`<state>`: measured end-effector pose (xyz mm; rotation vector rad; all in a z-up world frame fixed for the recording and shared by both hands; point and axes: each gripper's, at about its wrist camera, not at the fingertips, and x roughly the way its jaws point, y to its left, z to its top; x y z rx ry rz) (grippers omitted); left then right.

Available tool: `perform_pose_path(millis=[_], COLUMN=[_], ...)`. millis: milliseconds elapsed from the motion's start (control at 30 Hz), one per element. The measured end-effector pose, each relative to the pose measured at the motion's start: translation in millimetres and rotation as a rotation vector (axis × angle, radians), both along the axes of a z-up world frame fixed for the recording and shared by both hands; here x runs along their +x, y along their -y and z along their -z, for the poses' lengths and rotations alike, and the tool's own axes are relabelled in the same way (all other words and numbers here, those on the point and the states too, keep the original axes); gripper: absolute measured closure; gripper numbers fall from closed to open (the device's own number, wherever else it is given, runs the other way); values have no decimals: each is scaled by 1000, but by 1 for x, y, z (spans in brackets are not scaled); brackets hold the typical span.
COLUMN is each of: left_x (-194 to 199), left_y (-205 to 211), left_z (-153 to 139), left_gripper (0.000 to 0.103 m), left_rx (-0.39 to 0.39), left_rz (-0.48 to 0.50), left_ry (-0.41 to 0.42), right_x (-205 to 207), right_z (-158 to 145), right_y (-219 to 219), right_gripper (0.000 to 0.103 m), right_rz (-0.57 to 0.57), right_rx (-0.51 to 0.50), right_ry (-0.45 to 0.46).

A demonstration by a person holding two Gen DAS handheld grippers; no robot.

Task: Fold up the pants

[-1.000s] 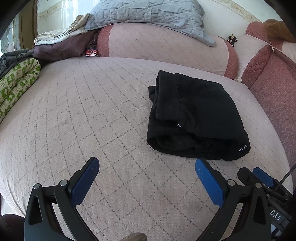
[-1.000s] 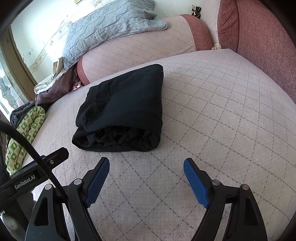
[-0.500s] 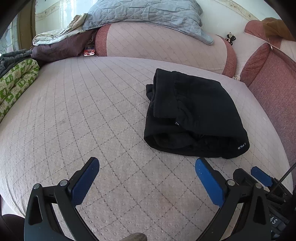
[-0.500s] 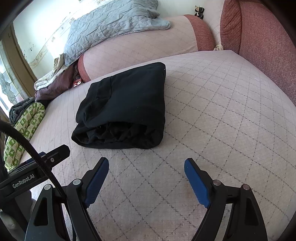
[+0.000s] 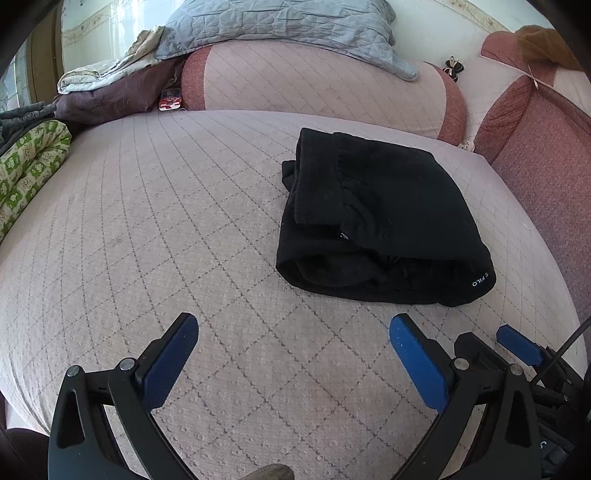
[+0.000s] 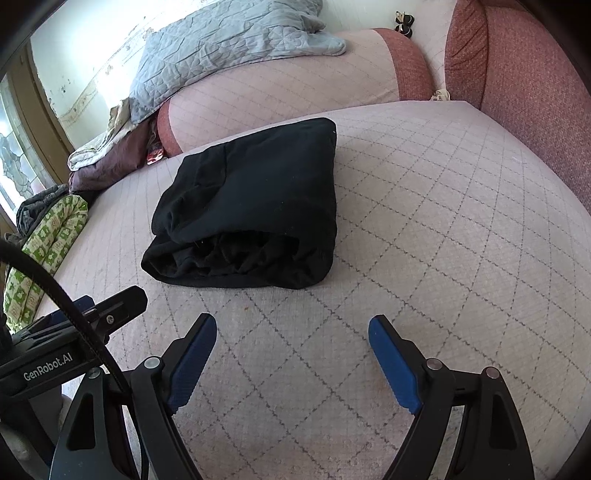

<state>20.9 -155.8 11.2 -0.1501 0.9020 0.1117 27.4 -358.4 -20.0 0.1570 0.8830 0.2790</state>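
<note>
Left gripper (image 5: pixel 293 325) first: blue fingers (image 5: pixel 168 360) spread wide, nothing between them, only quilted cover below. Right gripper (image 6: pixel 291 321) the same, its fingers (image 6: pixel 393 363) wide apart and empty above the bed (image 6: pixel 424 221). The two tools sit just beside each other at the near edge. Ahead of both, apart from the fingertips, the black pants (image 5: pixel 376 218) lie folded into a thick bundle on the pink mattress, layered open edge facing the cameras, small white lettering at one corner. Beyond them a pink bolster (image 5: pixel 314 85) carries a grey quilted pillow (image 5: pixel 280 26). Off to the far side, a green patterned blanket (image 5: pixel 26 166) lies rolled.
</note>
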Motion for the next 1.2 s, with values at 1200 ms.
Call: perform_pose_path(millis=[1200], left_x=[1], left_y=[0], left_z=[3], left_gripper=[0], left_rx=[-45], left_rz=[17], left_ry=[-9], right_x=[0], right_z=[2], right_y=[2], right_gripper=[13], right_rz=[35], right_rx=[-25], right_ry=[-2])
